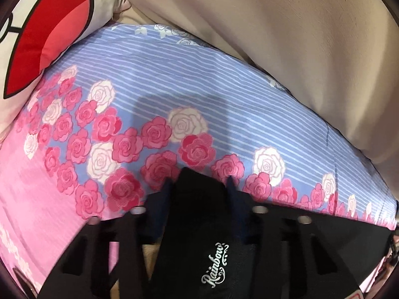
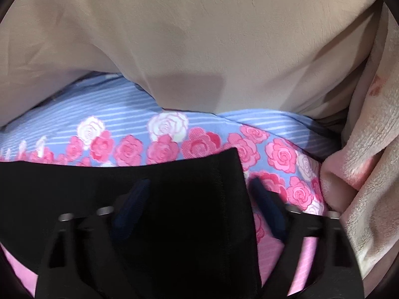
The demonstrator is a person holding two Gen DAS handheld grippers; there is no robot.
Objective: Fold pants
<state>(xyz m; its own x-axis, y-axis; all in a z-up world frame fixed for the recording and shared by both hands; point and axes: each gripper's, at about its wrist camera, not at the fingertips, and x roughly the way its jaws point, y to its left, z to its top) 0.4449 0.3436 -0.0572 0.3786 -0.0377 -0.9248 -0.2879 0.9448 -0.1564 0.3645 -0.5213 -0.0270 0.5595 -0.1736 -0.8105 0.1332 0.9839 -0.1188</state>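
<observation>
On my left feed the left tongs (image 1: 198, 182) pinch a fold of the black pants (image 1: 199, 224); the dark fabric fills the gap between both fingers (image 1: 230, 186) and runs back toward the lens, a white "Rainbow" print (image 1: 215, 265) showing on it. The pants' front edge sits just over the band of pink roses on the bed sheet (image 1: 199, 94). Ahead, the blue striped stretch of sheet lies open up to the beige blanket (image 1: 286, 37), whose edge curves across the far side and down the right. A red and white cushion (image 1: 45, 30) crowds the far left corner.

On my right feed the right tongs (image 2: 202, 186) stand wide, and I see the pants (image 2: 174, 224) draped between and over the fingers (image 2: 264, 199); I cannot tell whether they press the cloth. The pants' right edge falls straight just inside the right finger. The beige blanket (image 2: 199, 37) looms close ahead, leaving only a narrow strip of sheet (image 2: 99, 99). A fleecy pink blanket (image 2: 361, 149) hems in the right side.
</observation>
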